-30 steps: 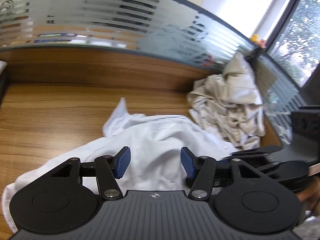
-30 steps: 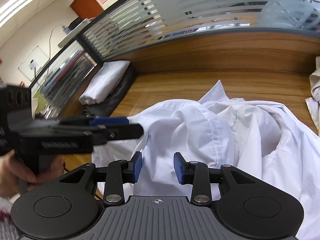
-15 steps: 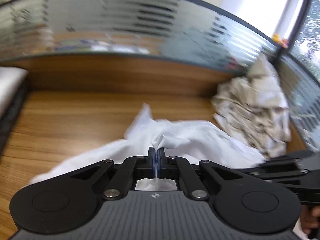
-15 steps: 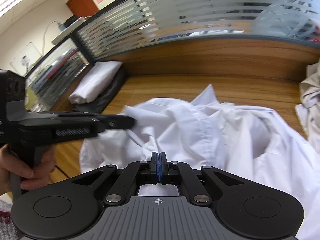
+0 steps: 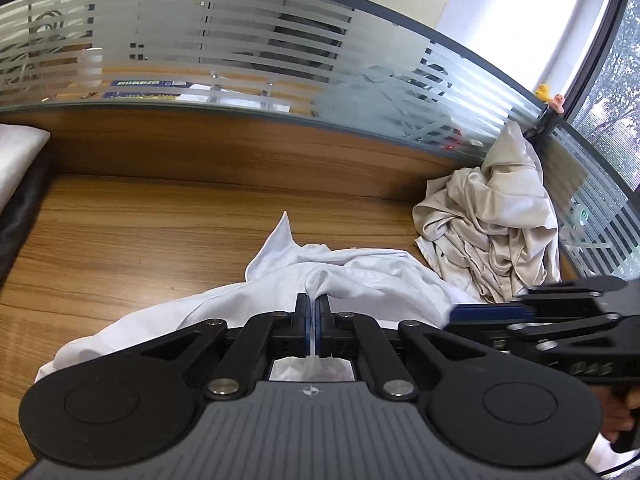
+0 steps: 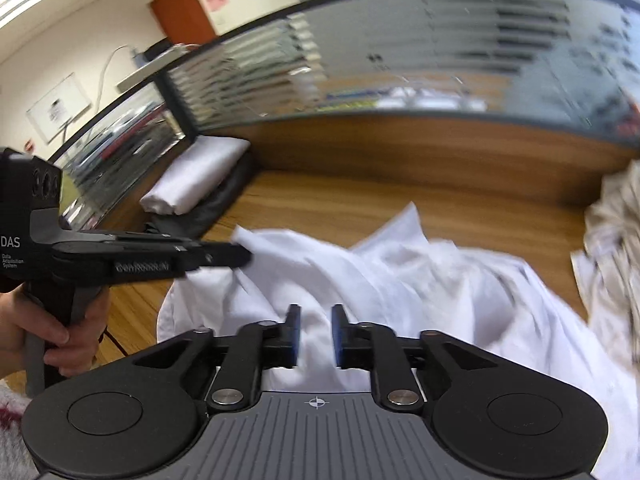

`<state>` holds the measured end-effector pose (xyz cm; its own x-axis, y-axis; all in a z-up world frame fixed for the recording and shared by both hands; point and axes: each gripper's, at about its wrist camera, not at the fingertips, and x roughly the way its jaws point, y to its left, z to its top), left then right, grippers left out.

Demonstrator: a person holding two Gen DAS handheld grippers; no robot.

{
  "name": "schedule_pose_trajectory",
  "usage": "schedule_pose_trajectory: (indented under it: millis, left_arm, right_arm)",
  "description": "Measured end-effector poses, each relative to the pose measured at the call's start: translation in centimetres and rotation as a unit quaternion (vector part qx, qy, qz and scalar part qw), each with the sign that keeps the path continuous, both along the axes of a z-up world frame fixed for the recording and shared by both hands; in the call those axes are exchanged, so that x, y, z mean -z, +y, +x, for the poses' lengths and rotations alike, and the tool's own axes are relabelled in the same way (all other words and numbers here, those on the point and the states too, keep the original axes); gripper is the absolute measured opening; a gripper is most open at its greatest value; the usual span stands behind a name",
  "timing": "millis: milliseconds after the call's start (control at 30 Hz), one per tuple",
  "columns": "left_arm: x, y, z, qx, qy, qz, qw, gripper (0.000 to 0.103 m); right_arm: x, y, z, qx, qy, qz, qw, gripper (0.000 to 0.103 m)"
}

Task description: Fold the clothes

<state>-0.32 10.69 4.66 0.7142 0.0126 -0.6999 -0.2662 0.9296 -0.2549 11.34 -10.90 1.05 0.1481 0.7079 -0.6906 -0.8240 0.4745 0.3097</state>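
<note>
White shirt (image 5: 360, 280) lies crumpled mid-surface (image 5: 140, 240), beside a beige heap of clothes (image 5: 492, 236) in the far right corner. Left tongs (image 5: 312, 312) are now clamped fully together on a pinch of the shirt's fabric, having snapped closed from wide open a second ago. Right tongs (image 6: 316, 332) closed over the cloth too, but their jaws have just been opening again; they stand part open with cloth lying between the pads, not pressed (grip looks lost or let go). So only one corner is secured. My read: the right side needs a re-grasp before any lift or spread, otherwise the shirt swings from the left pinch alone. Folded white garment (image 6: 196, 176) sits at the far left, apart.
</note>
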Motion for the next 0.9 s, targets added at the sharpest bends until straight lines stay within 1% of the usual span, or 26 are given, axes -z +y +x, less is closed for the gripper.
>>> schedule_pose_trajectory:
  millis: [100, 167, 233, 267, 300, 367, 400, 467, 567, 600, 633, 667, 700, 733, 800, 900]
  left_arm:
    - [0.0, 0.1, -0.2, -0.004, 0.002, 0.000, 1.0000, 0.002]
    - [0.2, 0.4, -0.2, -0.009, 0.009, -0.011, 0.9999, 0.004]
    - [0.4, 0.7, -0.3, -0.015, 0.016, -0.022, 0.9995, 0.009]
    - [0.4, 0.7, -0.5, -0.017, 0.016, -0.026, 0.9994, 0.022]
    - [0.5, 0.5, -0.5, -0.018, 0.017, -0.029, 0.9993, 0.038]
    - [0.6, 0.2, -0.6, -0.020, 0.018, -0.035, 0.9990, 0.052]
    - [0.8, 0.0, -0.6, -0.019, 0.020, -0.041, 0.9988, 0.056]
    - [1.4, -0.5, -0.3, -0.021, 0.030, -0.049, 0.9982, 0.058]
    - [2.7, -1.0, 0.4, -0.031, 0.054, -0.040, 0.9973, 0.058]
    - [3.1, -0.8, 0.5, -0.034, 0.060, -0.045, 0.9966, 0.053]
    - [3.3, -0.7, 0.6, -0.034, 0.065, -0.047, 0.9962, 0.047]
    - [3.5, -0.5, 0.7, -0.033, 0.071, -0.049, 0.9957, 0.031]
    - [3.5, -0.5, 0.7, -0.030, 0.077, -0.043, 0.9956, 0.018]
    - [3.6, -0.5, 0.7, -0.028, 0.083, -0.034, 0.9956, 0.014]
    - [3.5, -0.2, 0.2, -0.025, 0.091, -0.022, 0.9953, 0.009]
    - [3.1, 0.4, -1.1, -0.029, 0.103, 0.009, 0.9942, 0.007]
  right_arm:
    - [0.8, 2.5, -0.4, -0.032, -0.026, -0.030, 0.999, 0.023]
    - [1.7, 3.9, -0.5, -0.050, -0.043, -0.059, 0.996, 0.023]
    - [2.3, 4.6, -0.6, -0.057, -0.055, -0.077, 0.994, 0.013]
    - [2.4, 4.7, -0.5, -0.052, -0.053, -0.079, 0.994, 0.007]
    - [2.5, 4.7, -0.4, -0.048, -0.049, -0.079, 0.994, 0.007]
    - [2.3, 4.5, -0.2, -0.040, -0.036, -0.065, 0.996, 0.006]
    - [2.2, 4.4, -0.1, -0.035, -0.031, -0.058, 0.997, 0.006]
    - [2.0, 4.3, -0.1, -0.028, -0.024, -0.046, 0.998, 0.005]
    - [1.4, 4.1, -0.3, -0.024, -0.011, -0.023, 0.999, 0.004]
    - [1.1, 4.0, -0.4, -0.024, -0.010, -0.017, 1.000, 0.004]
    - [0.9, 3.9, -0.6, -0.024, -0.012, -0.013, 1.000, 0.004]
    - [0.6, 3.9, -0.8, -0.024, -0.015, -0.010, 1.000, 0.004]
    - [0.4, 3.8, -0.9, -0.022, -0.021, -0.009, 0.999, 0.004]
    - [0.3, 3.8, -1.0, -0.020, -0.028, -0.010, 0.999, 0.004]
    - [0.1, 3.8, -0.9, -0.009, -0.051, -0.018, 0.998, 0.003]
    - [0.2, 3.3, -0.2, 0.020, -0.077, -0.032, 0.996, 0.003]
